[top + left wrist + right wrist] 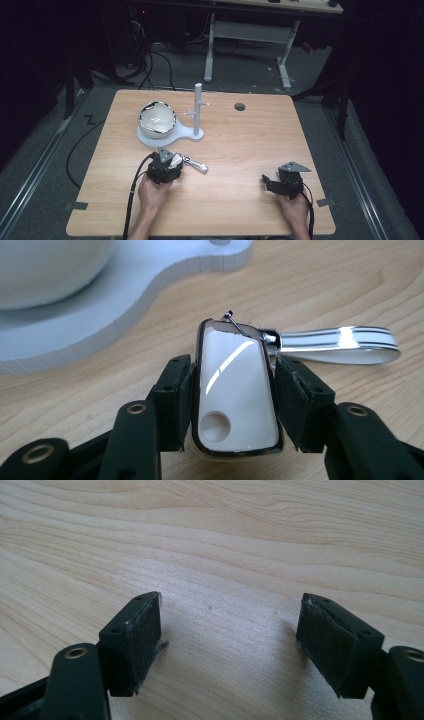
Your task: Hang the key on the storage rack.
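Both forearms come in from the near edge, the left gripper [165, 167] held near the middle-left of the table [240, 145] and the right gripper [280, 182] resting low at the near right, its jaws spread wide over bare wood. The light wooden table stands in a dark room with cables on a grey floor. The left jaws pinch a white, chrome-rimmed key fob [235, 390] by its two sides, its shiny strap [340, 342] lying on the table to the right, just near of the white stand [172, 135] with the bowl [157, 119].

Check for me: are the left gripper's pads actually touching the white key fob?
Touching. The left gripper view shows both pads of the left gripper pressed against the sides of the key fob, no gap.
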The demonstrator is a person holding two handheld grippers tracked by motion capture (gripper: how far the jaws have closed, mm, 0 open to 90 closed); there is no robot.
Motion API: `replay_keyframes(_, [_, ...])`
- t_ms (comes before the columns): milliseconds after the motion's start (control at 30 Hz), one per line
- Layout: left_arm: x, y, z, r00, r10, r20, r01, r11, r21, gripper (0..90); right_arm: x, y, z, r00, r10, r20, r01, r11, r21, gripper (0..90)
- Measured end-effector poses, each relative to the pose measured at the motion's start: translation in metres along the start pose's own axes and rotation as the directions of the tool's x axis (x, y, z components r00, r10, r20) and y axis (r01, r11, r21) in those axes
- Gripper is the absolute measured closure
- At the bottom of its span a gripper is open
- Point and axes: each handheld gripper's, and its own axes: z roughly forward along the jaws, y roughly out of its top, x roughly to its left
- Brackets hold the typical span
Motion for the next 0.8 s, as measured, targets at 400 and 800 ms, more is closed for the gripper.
replay_keyframes(400, [0.001,0.022,-0.035,0.9973,0.009,0.073,0.001,0.9895,-0.145,51.0,0.0,0.0,0.0,1.0,0.0,0.0,0.0,1.0,0.0,25.9])
replay_keyframes(800, [0.002,0.053,-0.054,0.9936,0.037,0.106,-0.014,0.9776,-0.21,51.0,0.0,0.0,0.0,1.0,-0.001,-0.001,0.001,1.0,0.0,25.9])
